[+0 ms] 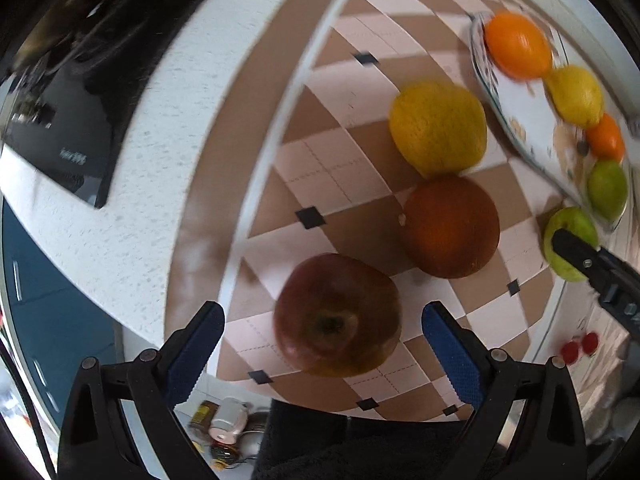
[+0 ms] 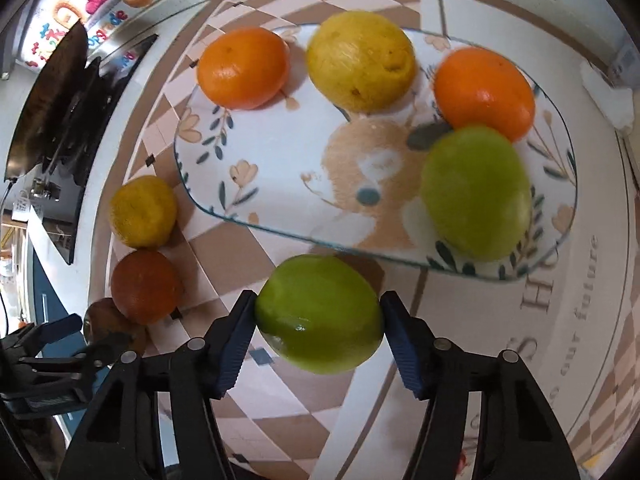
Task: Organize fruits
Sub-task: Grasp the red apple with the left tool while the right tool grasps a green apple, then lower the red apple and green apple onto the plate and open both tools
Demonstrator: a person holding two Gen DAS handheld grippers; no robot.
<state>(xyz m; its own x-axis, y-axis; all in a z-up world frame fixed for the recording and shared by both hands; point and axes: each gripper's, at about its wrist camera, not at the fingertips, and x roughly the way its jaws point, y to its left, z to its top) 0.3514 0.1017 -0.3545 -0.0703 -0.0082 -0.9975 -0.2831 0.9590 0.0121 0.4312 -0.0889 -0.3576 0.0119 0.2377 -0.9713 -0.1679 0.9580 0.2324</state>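
Green fruit sat clamped between both blue pads of the right gripper, smooth-skinned, a small glare spot on its near side; it was held just short of the near rim of the plate. Beyond the fingers, on that glass, bear-printed plate: a second green fruit to the right, an orange behind it, a yellow citrus and another orange at the far rim.

Left gripper stood open, its fingers either side of a dark red apple, not touching it. Ahead of it in a row: a brownish-orange fruit, then a yellow fruit.

Surface: a checked tan-and-pink mat on a speckled white counter; a black appliance lay far left of the claw.
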